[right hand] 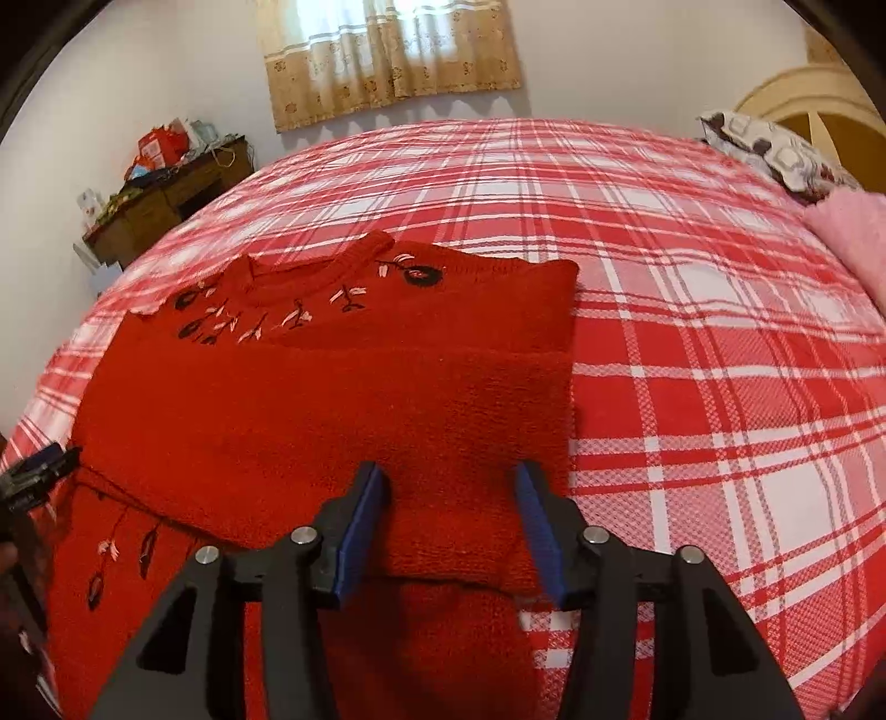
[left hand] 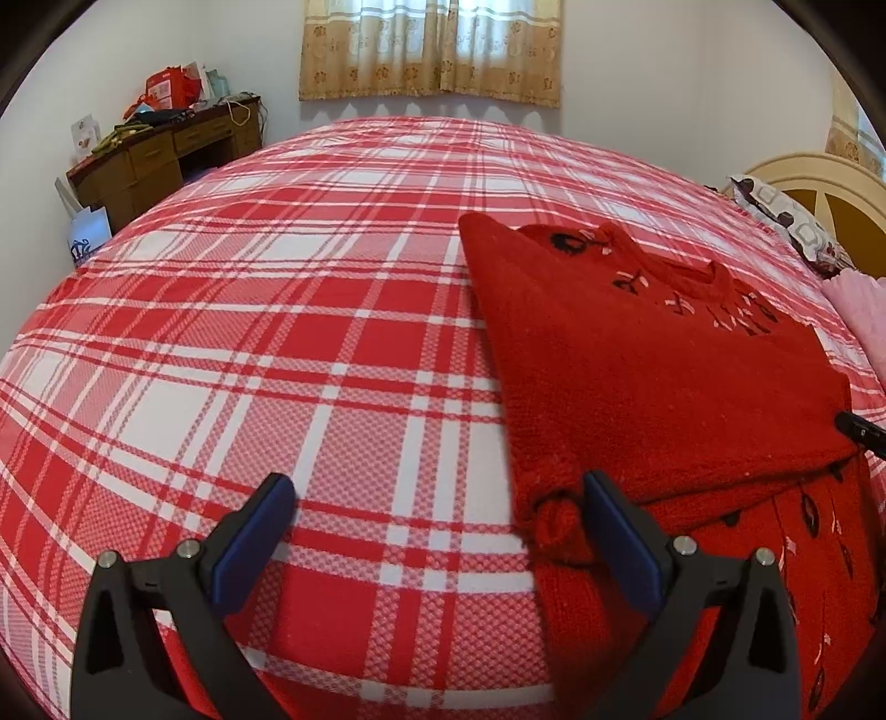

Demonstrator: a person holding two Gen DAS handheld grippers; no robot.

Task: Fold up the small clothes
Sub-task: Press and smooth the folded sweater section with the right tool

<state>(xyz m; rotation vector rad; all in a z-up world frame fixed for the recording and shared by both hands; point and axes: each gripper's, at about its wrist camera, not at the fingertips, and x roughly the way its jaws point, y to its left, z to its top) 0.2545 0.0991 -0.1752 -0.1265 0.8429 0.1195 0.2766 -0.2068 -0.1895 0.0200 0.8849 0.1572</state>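
Observation:
A small red knitted sweater (left hand: 653,376) with black and pink embroidered flowers lies flat on the red-and-white plaid bedsheet (left hand: 277,332), one part folded across its body. My left gripper (left hand: 437,487) stands open just off the sweater's left edge; its right finger (left hand: 614,526) sits beside a rolled cuff, and only sheet lies between the pads. In the right wrist view the sweater (right hand: 332,399) fills the middle. My right gripper (right hand: 449,471) is open over the folded band near its right edge, the fabric lying flat between the pads. The other gripper's tip (right hand: 39,471) shows at the sweater's left side.
A wooden desk (left hand: 166,155) piled with boxes and bags stands at the back left by the wall. A curtained window (left hand: 432,44) is behind the bed. At the right are a cream headboard (left hand: 819,183), a patterned pillow (left hand: 786,221) and a pink blanket (right hand: 853,232).

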